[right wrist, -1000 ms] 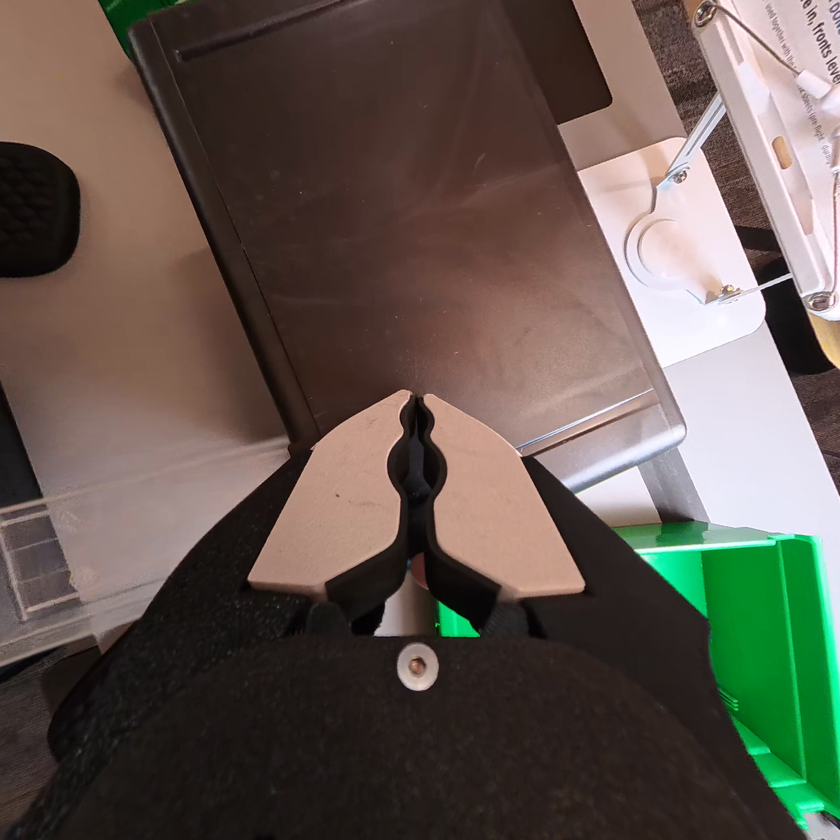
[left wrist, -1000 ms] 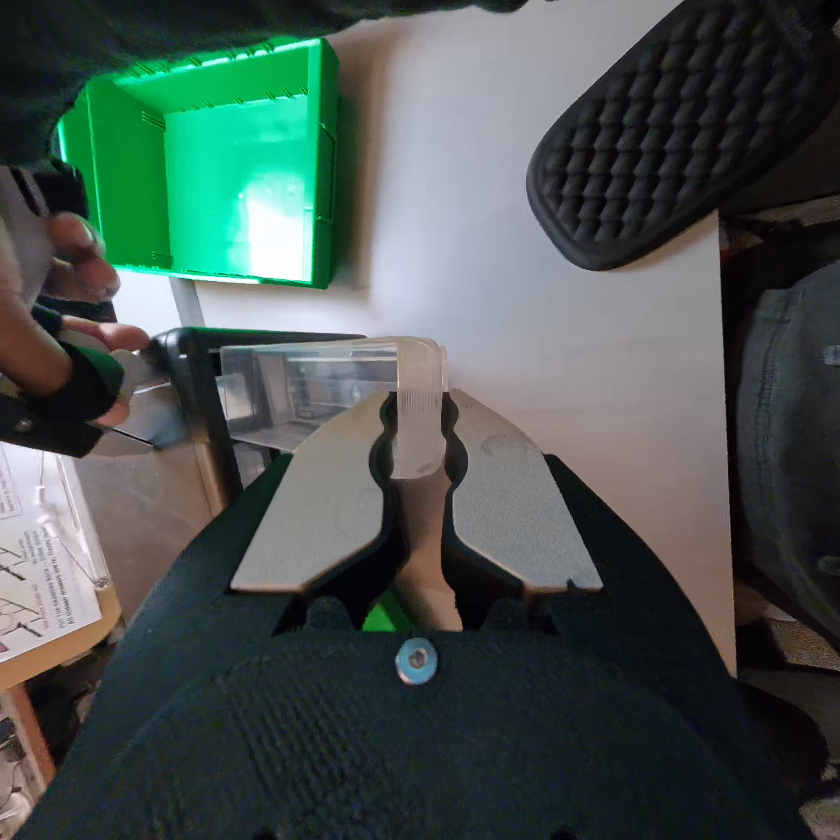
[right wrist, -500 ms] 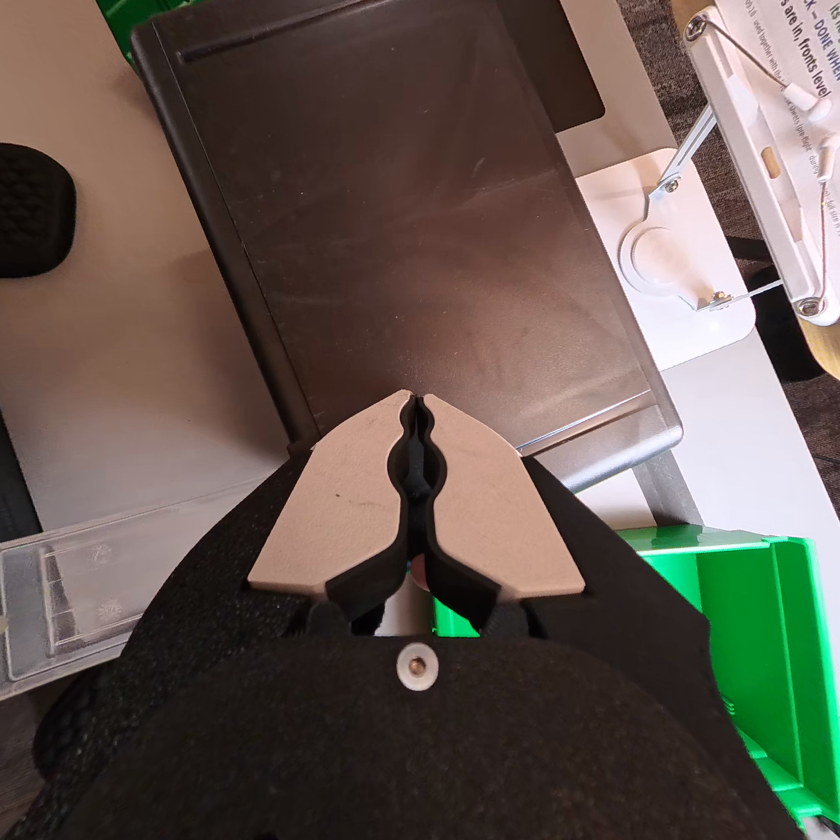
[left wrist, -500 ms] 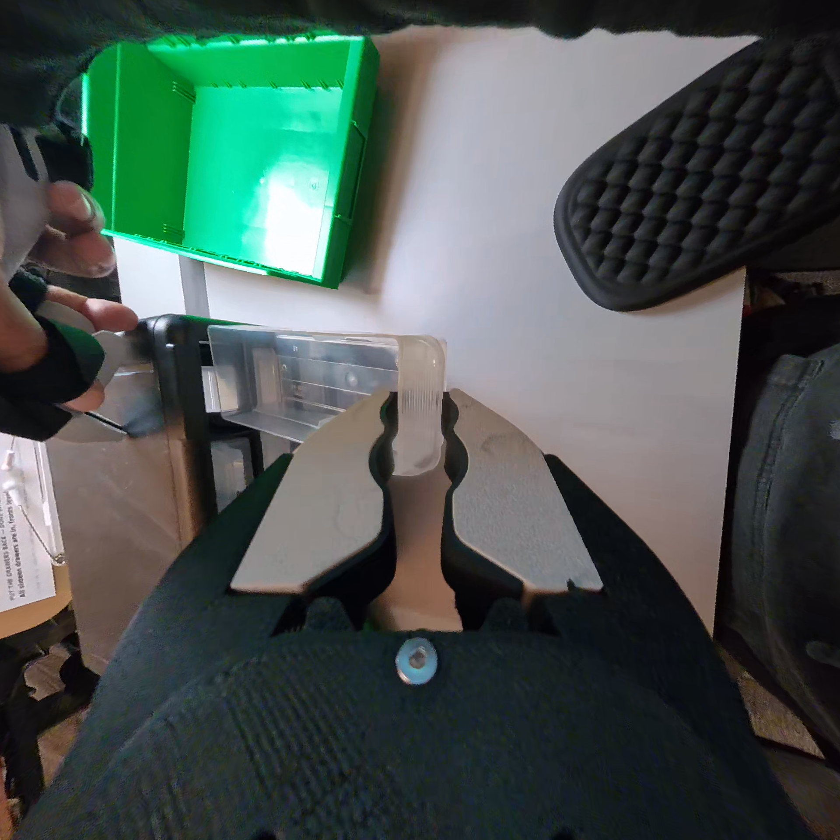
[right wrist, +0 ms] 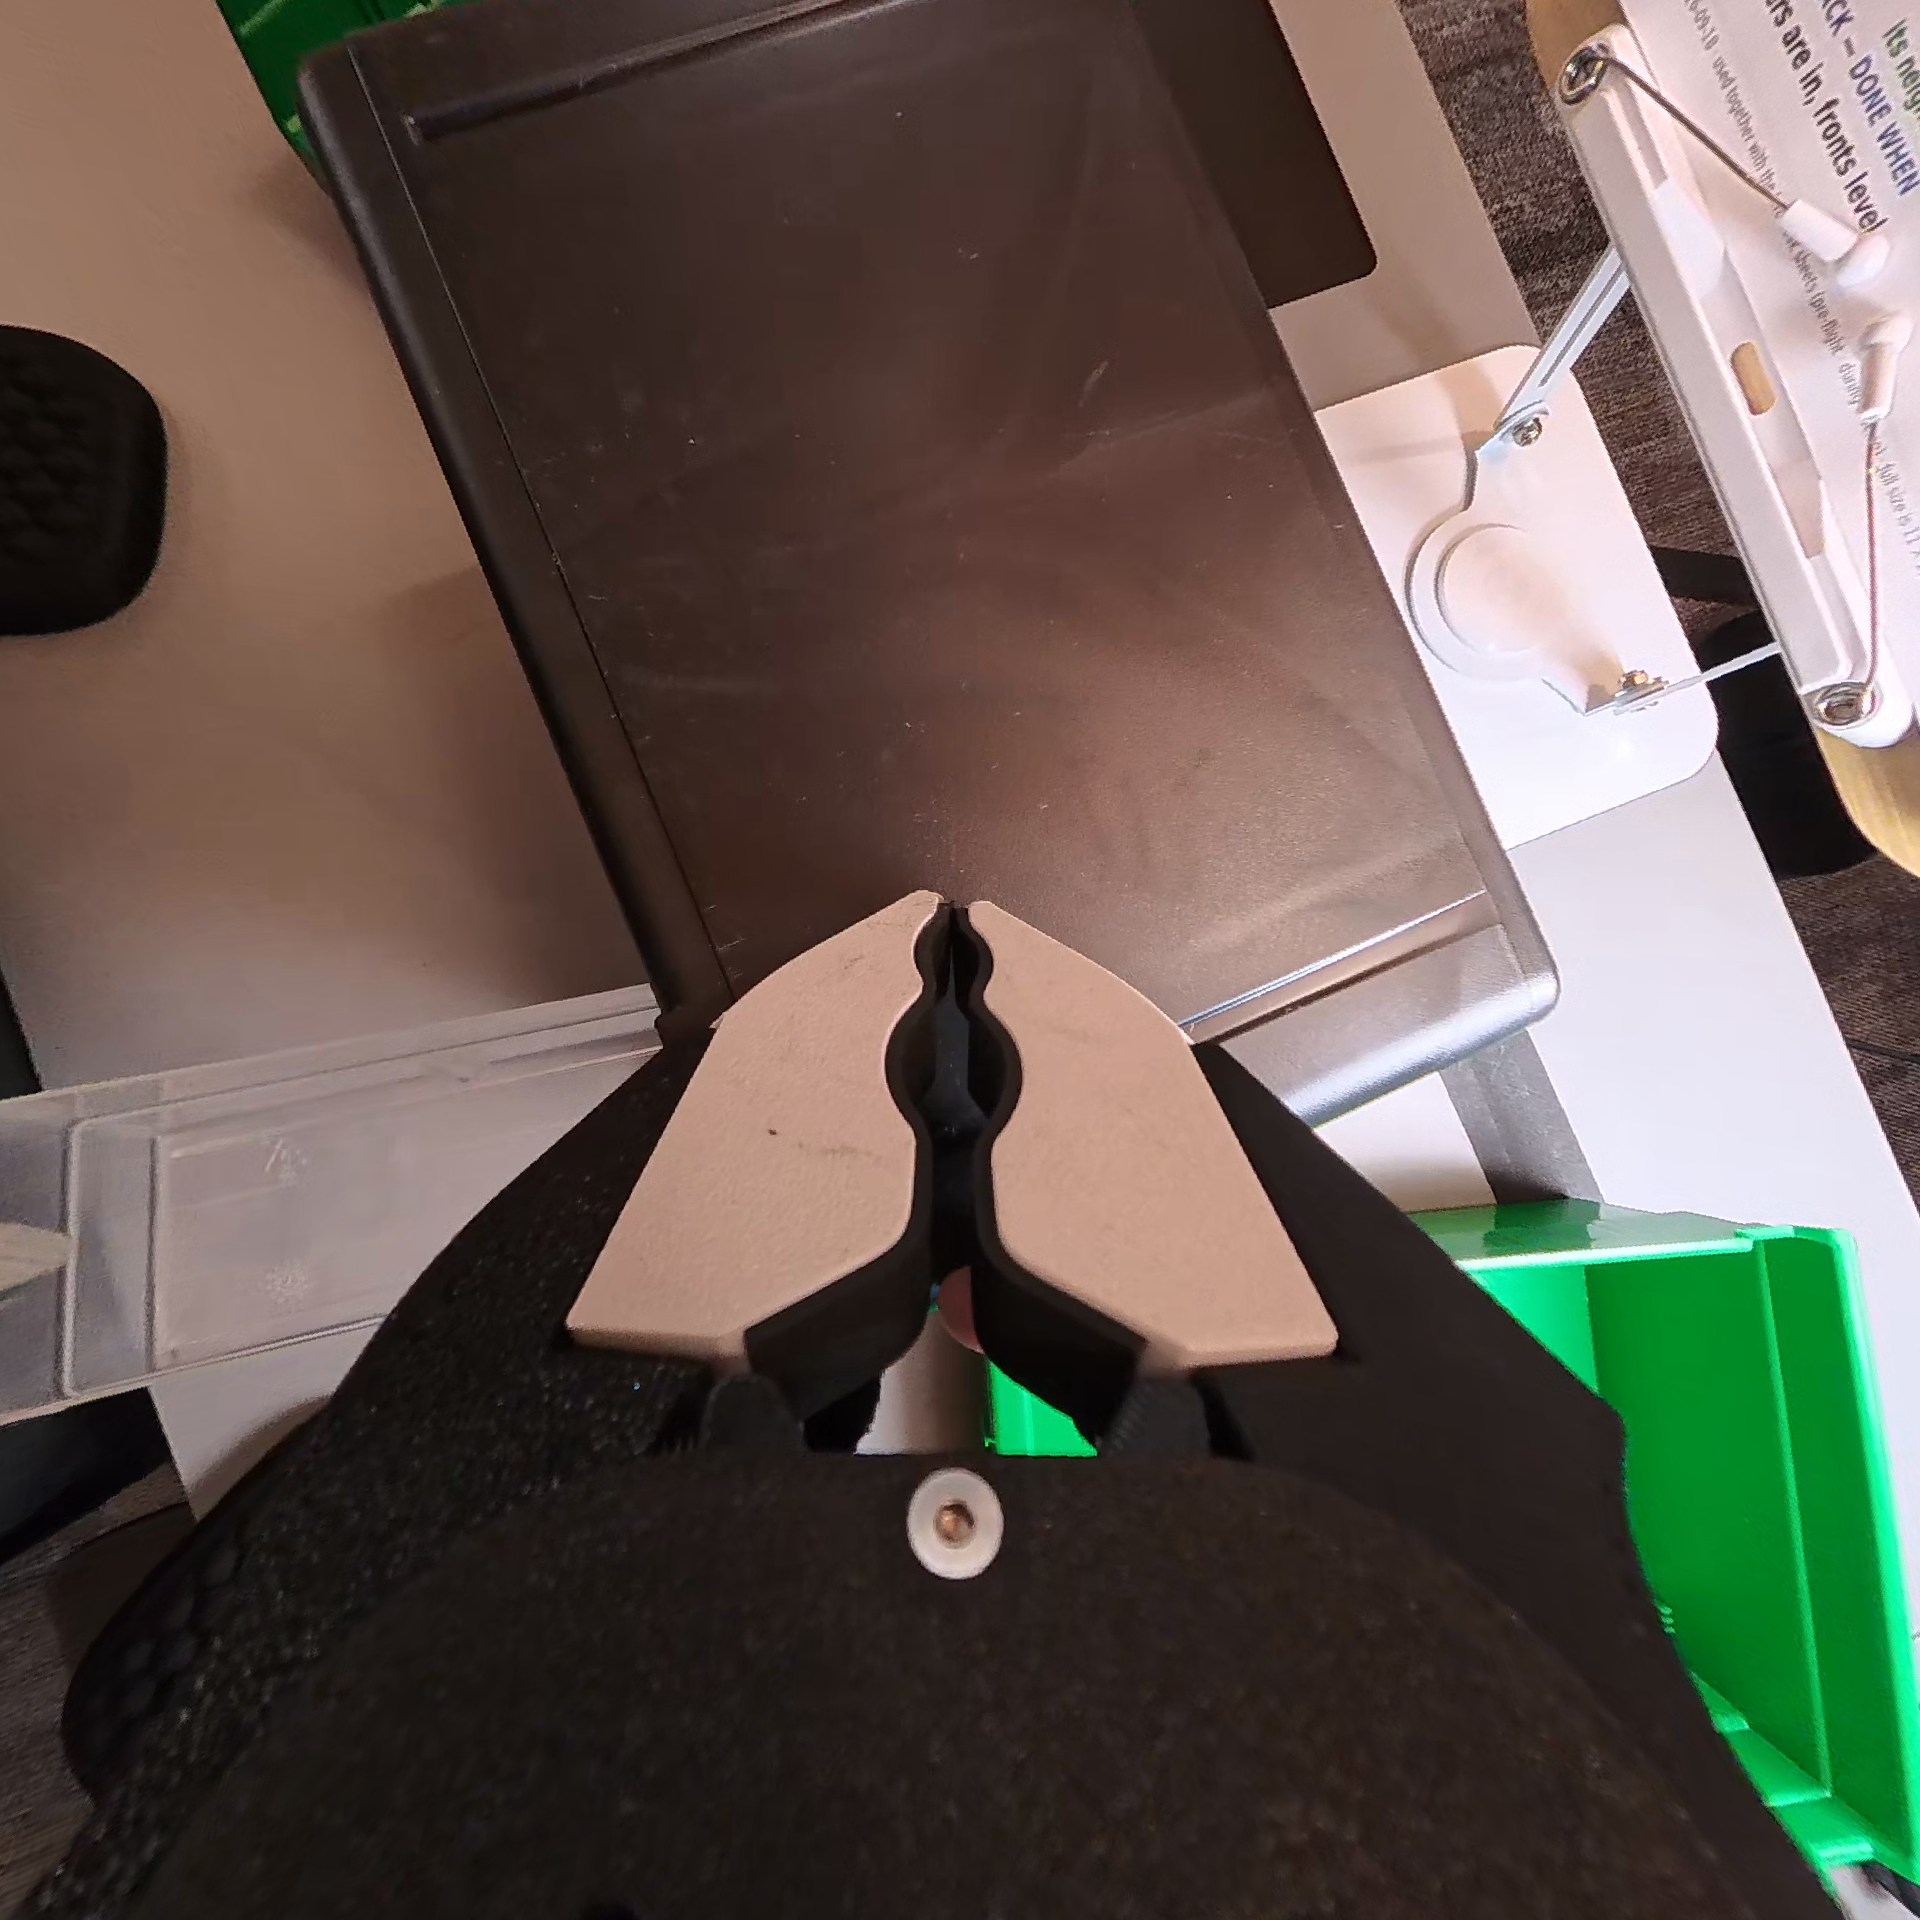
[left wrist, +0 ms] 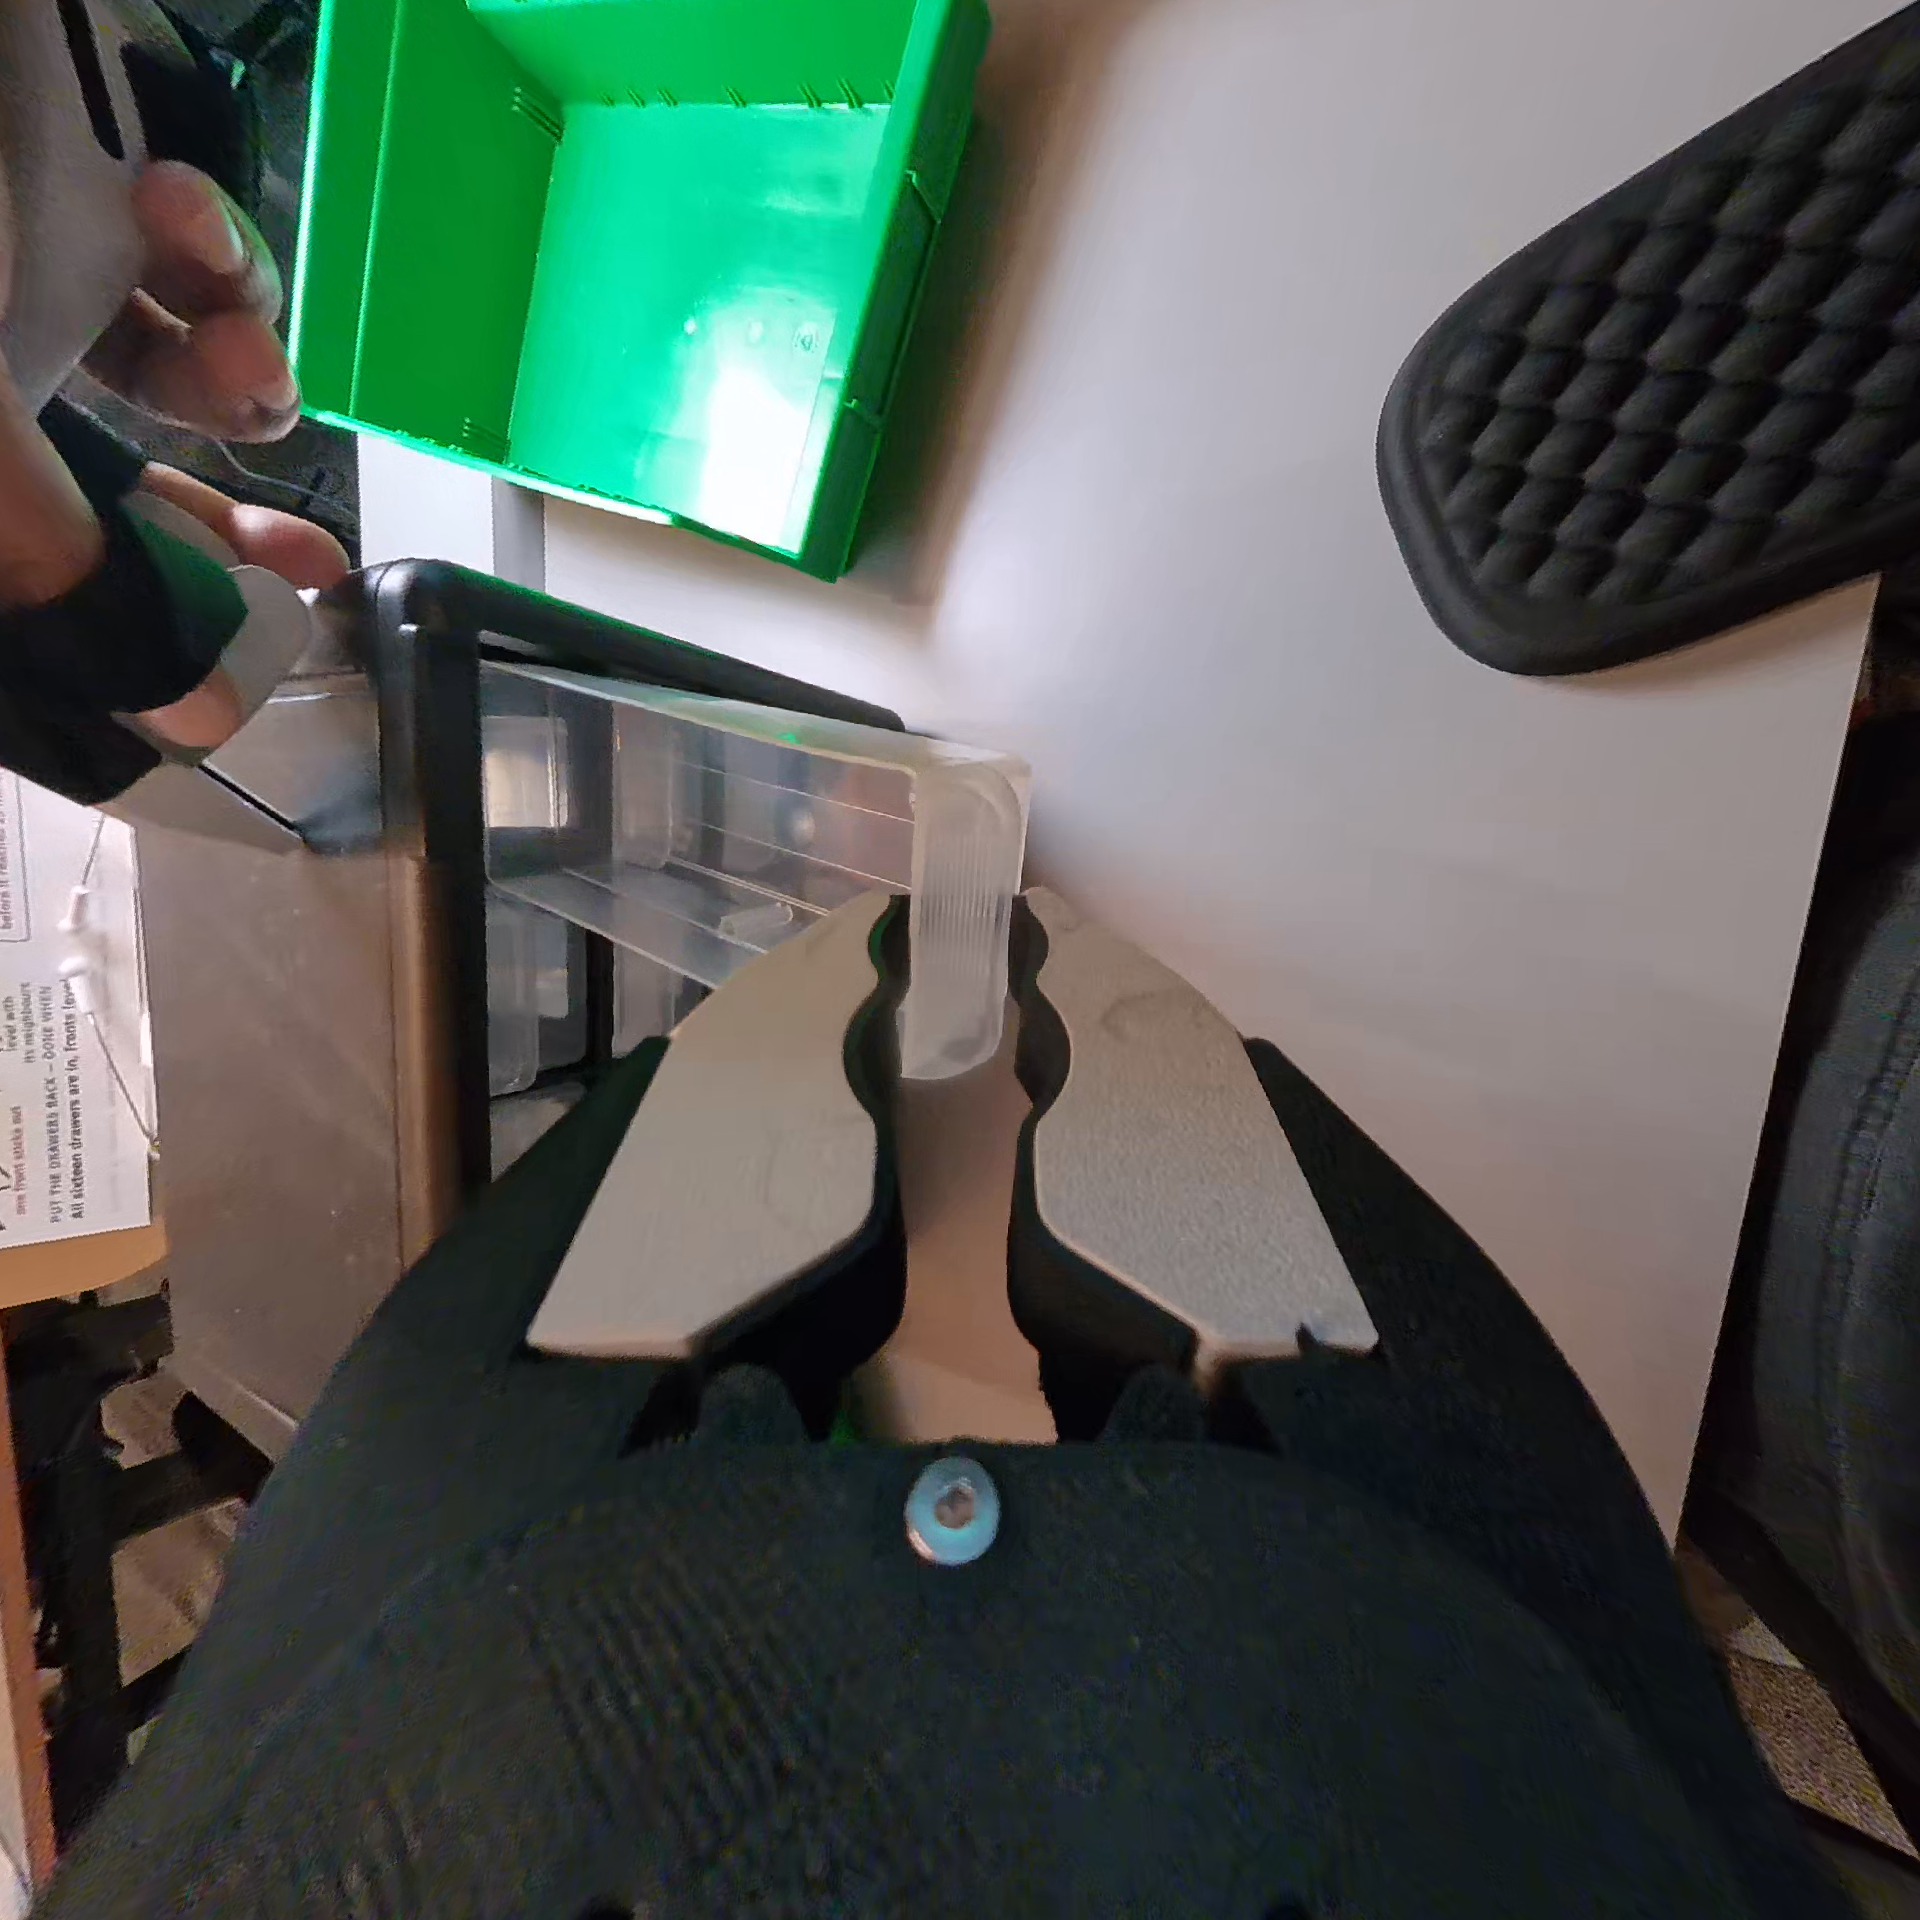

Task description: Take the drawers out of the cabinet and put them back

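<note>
A clear plastic drawer [left wrist: 727, 831] sits partway inside the top slot of the dark cabinet [left wrist: 416, 665]. My left gripper [left wrist: 951, 914] is shut on the drawer's ribbed handle [left wrist: 961, 935]. More clear drawers show in the slots below. In the right wrist view the cabinet's dark top [right wrist: 935, 468] fills the middle and the drawer [right wrist: 312, 1174] sticks out at the left. My right gripper [right wrist: 951, 920] is shut and empty, its tips on the cabinet top near the front corner. It also shows in the left wrist view [left wrist: 239, 644], held by a hand.
An empty green bin [left wrist: 675, 260] lies on the white table beyond the cabinet; it also shows in the right wrist view [right wrist: 1662, 1403]. A black textured pad [left wrist: 1683, 384] lies at the table's edge. A white stand [right wrist: 1507, 582] with a printed sheet is beside the cabinet.
The drawer's far end has gone from just outside the cabinet's front frame into the top slot. My left gripper followed it. My right gripper stayed on the cabinet top.
</note>
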